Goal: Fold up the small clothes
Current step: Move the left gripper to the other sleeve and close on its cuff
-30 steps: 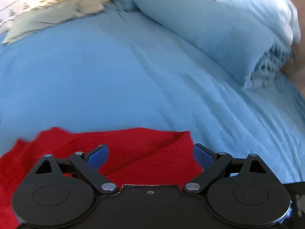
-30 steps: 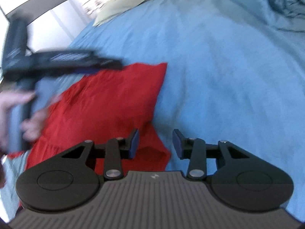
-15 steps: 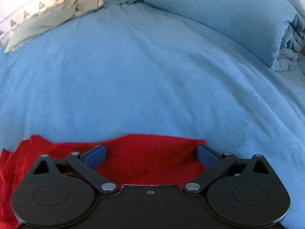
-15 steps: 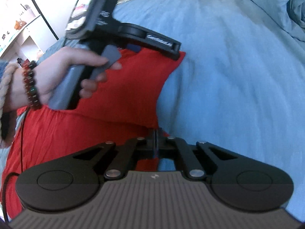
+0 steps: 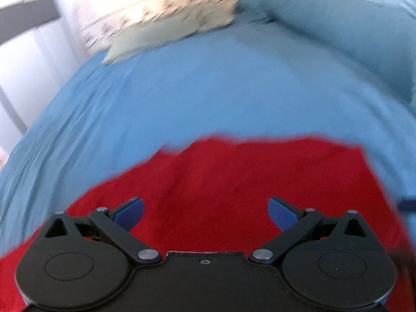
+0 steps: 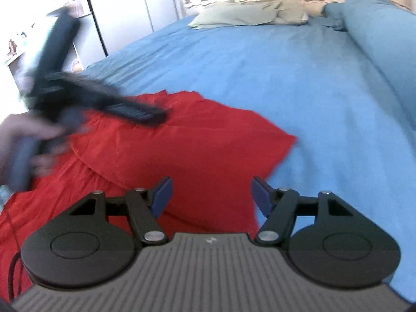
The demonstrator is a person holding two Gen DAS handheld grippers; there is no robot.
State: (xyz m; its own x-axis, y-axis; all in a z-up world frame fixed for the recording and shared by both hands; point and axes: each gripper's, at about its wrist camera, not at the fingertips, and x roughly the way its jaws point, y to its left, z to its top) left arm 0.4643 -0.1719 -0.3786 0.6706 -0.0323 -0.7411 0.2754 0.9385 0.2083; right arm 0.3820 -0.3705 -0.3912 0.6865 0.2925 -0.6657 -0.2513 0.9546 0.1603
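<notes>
Blue bedding [image 6: 299, 78] is filling most of both views, with a pale green pillow [image 6: 249, 13] lying at the far end by a patterned headboard and a rolled blue duvet [image 6: 384, 39] running along the right edge. Your red garment [image 6: 182, 150] is lying on the near left part of the bed, partly doubled over itself, so one layer is sitting on another.

You are holding the right gripper [image 6: 210, 195] just above the garment's near right portion, with its fingers spread apart and nothing between them. The cloth is lying directly under and ahead of the left finger, while the right finger is hanging over the garment's right edge, where red meets blue. From here the garment is stretching away to the left and far, toward its pointed right corner [image 6: 291, 137].

You are holding the left gripper [image 5: 205, 210] over the garment too, fingers wide apart and holding nothing. In the right wrist view it is appearing as a blurred dark shape [image 6: 104, 101] at the garment's far left side, gripped in your left hand [image 6: 31, 135].

Judging by this, the right gripper is nearer the right-hand edge and corner, and the left is nearer the far left edge; the next pinch probably turns on each one taking its own side. Motion blur is hiding the finer creases.
</notes>
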